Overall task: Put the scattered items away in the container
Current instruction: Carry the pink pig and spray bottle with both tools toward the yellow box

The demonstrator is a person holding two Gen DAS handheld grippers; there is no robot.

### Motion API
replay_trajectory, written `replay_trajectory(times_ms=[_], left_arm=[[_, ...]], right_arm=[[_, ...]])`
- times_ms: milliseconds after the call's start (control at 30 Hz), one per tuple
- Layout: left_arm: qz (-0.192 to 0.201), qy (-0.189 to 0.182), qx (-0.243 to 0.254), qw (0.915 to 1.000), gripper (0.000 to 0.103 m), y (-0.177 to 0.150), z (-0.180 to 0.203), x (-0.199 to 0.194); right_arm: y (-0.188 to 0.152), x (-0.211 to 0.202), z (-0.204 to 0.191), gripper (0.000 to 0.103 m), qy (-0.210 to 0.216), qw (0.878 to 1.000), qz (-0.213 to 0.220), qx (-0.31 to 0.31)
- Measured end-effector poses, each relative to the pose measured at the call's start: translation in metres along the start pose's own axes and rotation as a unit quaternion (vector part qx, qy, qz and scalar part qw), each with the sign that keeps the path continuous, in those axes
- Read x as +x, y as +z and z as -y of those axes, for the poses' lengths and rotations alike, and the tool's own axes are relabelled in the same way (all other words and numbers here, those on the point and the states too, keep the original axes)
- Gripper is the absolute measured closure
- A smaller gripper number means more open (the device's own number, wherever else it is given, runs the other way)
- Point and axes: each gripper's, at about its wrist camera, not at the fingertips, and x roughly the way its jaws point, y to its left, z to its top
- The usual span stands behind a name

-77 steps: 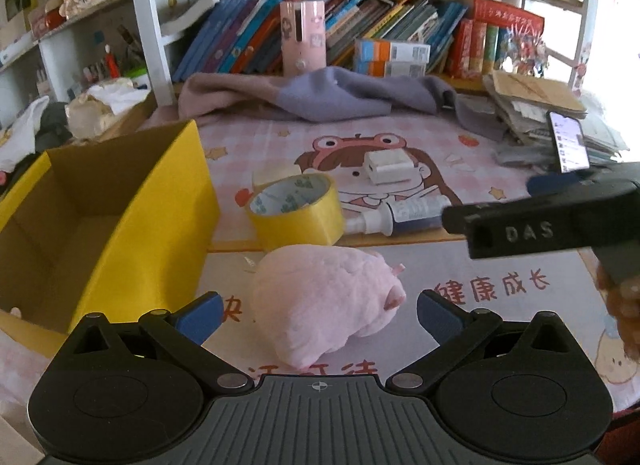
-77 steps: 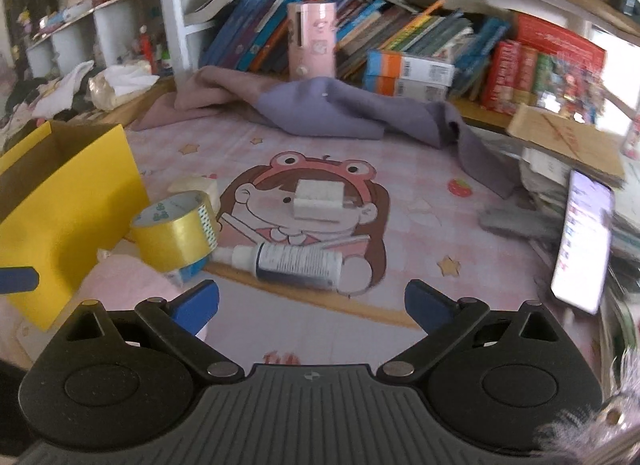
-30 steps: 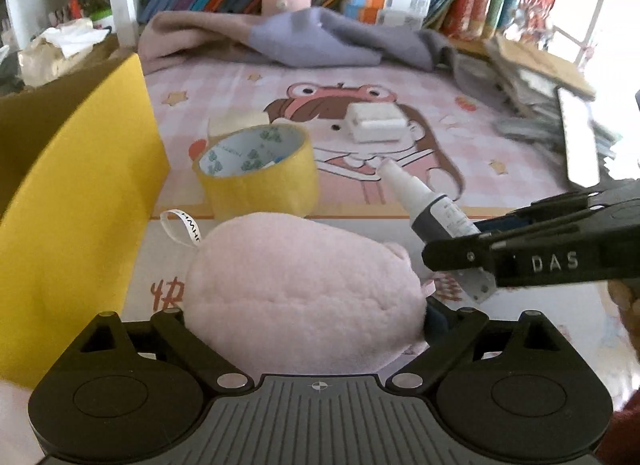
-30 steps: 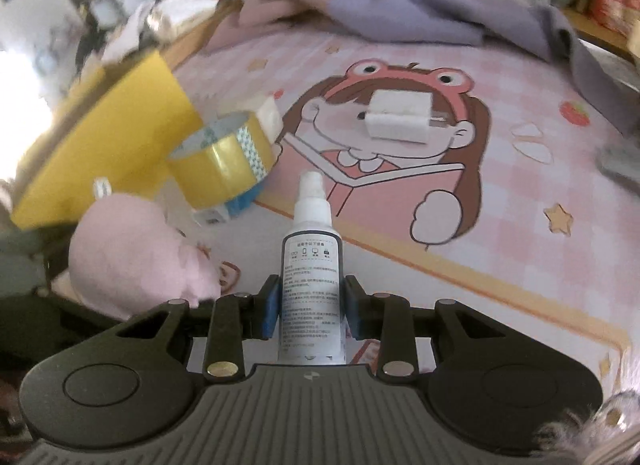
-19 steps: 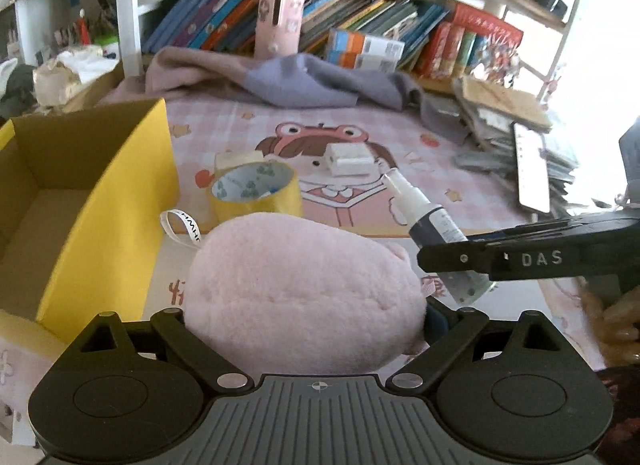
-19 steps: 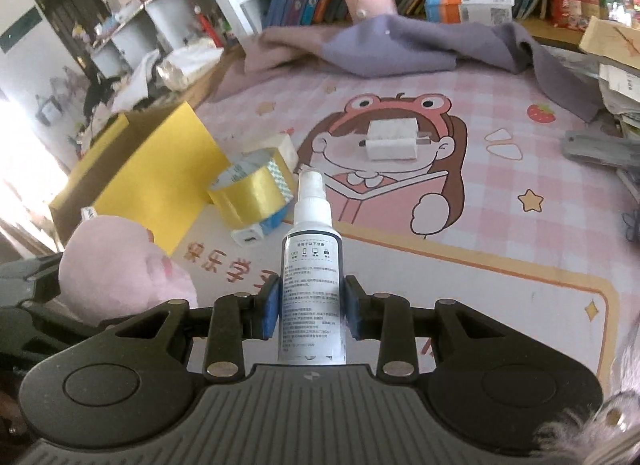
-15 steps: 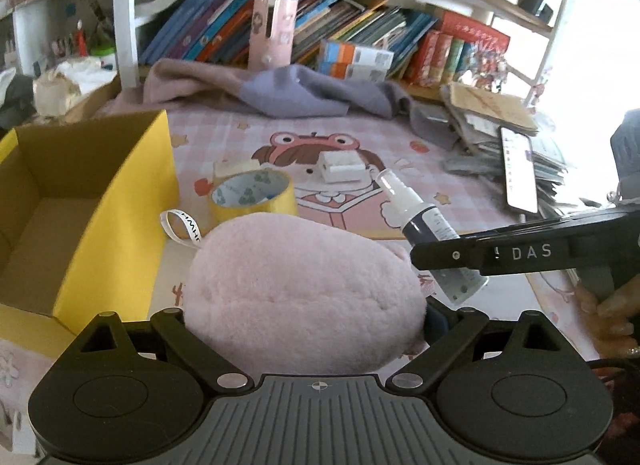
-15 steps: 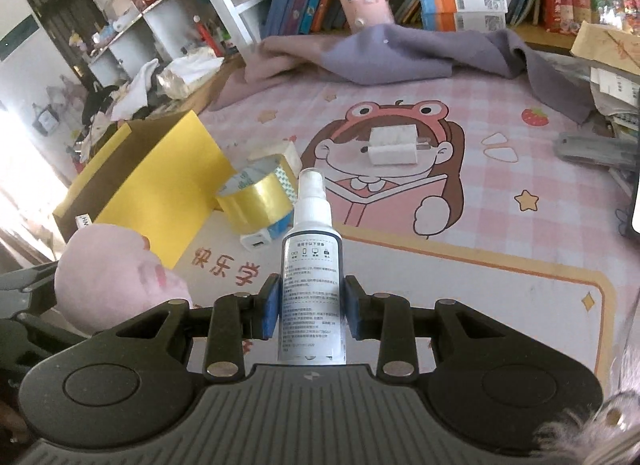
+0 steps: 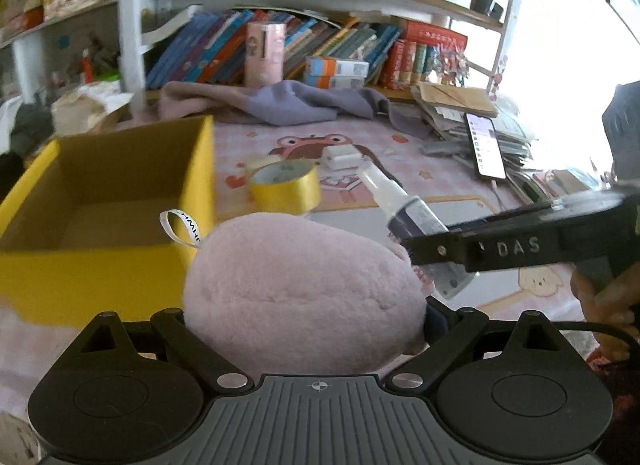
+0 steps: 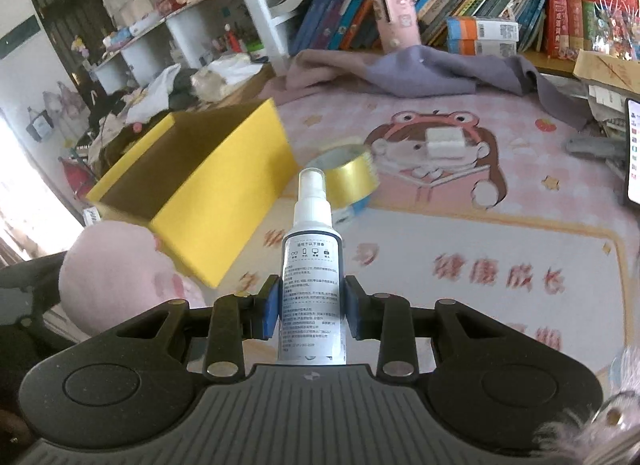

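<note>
The spray bottle [image 10: 312,285] is sitting clamped between the right gripper [image 10: 312,307] fingers while the pink plush toy [image 9: 304,293] is bulging between the left gripper [image 9: 304,317] fingers, both risking colliding or slipping short of the yellow cardboard box [image 9: 120,265].

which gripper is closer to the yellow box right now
Left. The left gripper, holding the pink plush, is right beside the yellow box. The right gripper, holding the spray bottle, is farther out, beyond the plush.
</note>
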Motion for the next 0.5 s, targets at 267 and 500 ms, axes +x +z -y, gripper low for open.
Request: replay_trajectory(times_ms=[267,500], left_arm=[[0.006,0.007,-0.017,0.9998,0.008,-0.042,-0.043,-0.048],[0.002,0.025,-0.023,0.9994,0.008,-0.068,-0.075,-0.078]], right_arm=[[-0.043,-0.002,-0.073,0.072,-0.017,1.000,-0.020,-0.013],[-0.074,0.005,-0.126,0.072,-0.010,0.999,-0.034,-0.018]])
